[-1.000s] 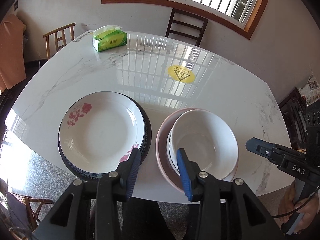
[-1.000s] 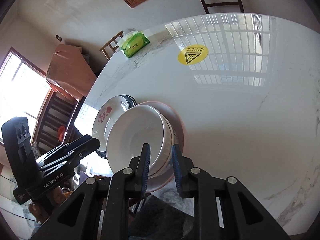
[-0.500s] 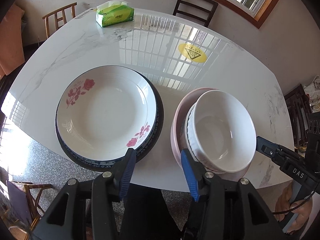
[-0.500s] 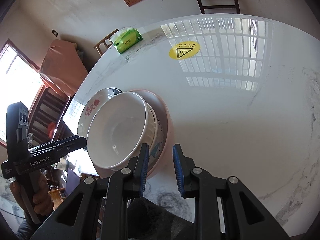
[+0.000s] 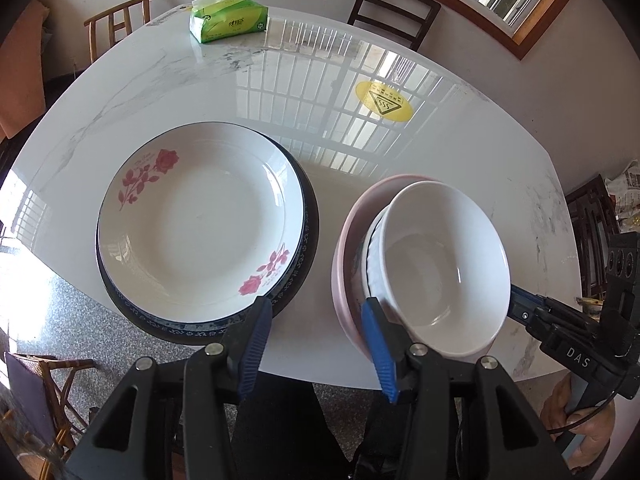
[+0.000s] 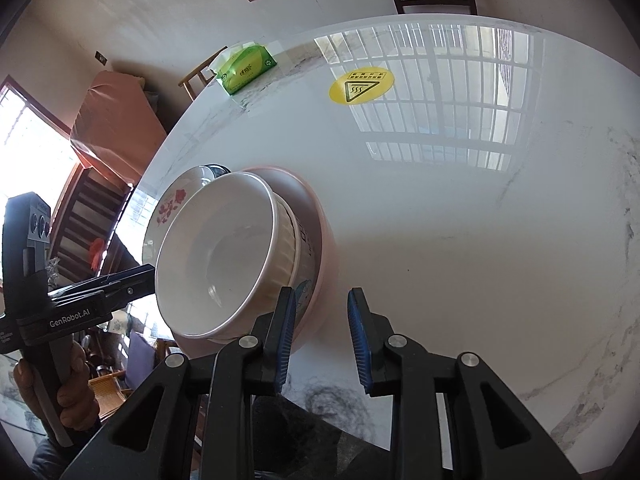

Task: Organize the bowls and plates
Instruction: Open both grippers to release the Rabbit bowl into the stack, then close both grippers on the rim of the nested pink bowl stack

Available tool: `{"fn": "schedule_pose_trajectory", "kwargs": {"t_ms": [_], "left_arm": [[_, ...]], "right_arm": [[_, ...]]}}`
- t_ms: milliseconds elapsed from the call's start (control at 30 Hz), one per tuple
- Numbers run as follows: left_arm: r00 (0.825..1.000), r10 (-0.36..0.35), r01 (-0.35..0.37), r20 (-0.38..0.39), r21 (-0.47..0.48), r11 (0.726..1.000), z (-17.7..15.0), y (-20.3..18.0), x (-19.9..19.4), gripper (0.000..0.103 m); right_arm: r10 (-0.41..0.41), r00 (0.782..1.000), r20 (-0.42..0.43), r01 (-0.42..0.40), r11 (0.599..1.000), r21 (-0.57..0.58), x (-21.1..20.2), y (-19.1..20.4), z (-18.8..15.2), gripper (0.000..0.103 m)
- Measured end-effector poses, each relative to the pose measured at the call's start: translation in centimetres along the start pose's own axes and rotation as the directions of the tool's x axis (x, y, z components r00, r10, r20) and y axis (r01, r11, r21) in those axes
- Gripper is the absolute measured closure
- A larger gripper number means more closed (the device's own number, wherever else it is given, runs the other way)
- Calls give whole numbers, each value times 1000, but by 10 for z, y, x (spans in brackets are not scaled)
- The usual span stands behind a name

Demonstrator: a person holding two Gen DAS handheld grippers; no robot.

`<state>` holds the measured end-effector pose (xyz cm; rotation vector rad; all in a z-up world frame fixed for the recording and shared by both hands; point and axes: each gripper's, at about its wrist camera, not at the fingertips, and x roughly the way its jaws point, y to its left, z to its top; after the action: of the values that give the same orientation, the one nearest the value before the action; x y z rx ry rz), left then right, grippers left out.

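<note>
A white rose-patterned plate (image 5: 200, 220) lies on a dark blue-rimmed plate (image 5: 310, 236) at the table's near left. To its right a white bowl (image 5: 440, 268) sits in a ribbed bowl (image 5: 370, 256), stacked on a pink plate (image 5: 344, 264). My left gripper (image 5: 316, 320) is open and empty above the gap between the two stacks. My right gripper (image 6: 322, 312) is open and empty just right of the bowl stack (image 6: 224, 256), near the pink plate's rim (image 6: 324, 240). The right gripper also shows in the left wrist view (image 5: 520, 308).
The white marble table (image 5: 280, 80) carries a green tissue pack (image 5: 228, 20) at the far left and a yellow warning sticker (image 5: 384, 101). Chairs stand behind it (image 5: 392, 12). The near table edge runs just under both grippers.
The left gripper has moved closer over the stacks. The right gripper has opened wider and shifted to the right of the bowl stack.
</note>
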<state>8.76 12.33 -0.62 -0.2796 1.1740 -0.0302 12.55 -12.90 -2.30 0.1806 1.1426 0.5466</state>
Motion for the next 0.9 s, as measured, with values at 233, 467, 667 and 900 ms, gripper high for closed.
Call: {"fn": "schedule_pose_trajectory", "kwargs": {"t_ms": [233,467,667,900], "left_arm": [[999,21,-20,-30,20,1000,2,-7,9,55],[999,27,-28,-23,-22,999,7,-2,10,56],[997,29,-32,-74,-36,999,9,-1,22,57],[997,-25,16,-79,-113,993,5,10,31,60]], "right_arm": [[-33,999,-20,33,999,-13,2,2,1,76],[-78,996,-50,76,997,-26,4,4,6,75],[-126,989,-83,121,991,-57,10,7,10,70],[-168,979,-115,159,984,-85,18,8,16,70]]}}
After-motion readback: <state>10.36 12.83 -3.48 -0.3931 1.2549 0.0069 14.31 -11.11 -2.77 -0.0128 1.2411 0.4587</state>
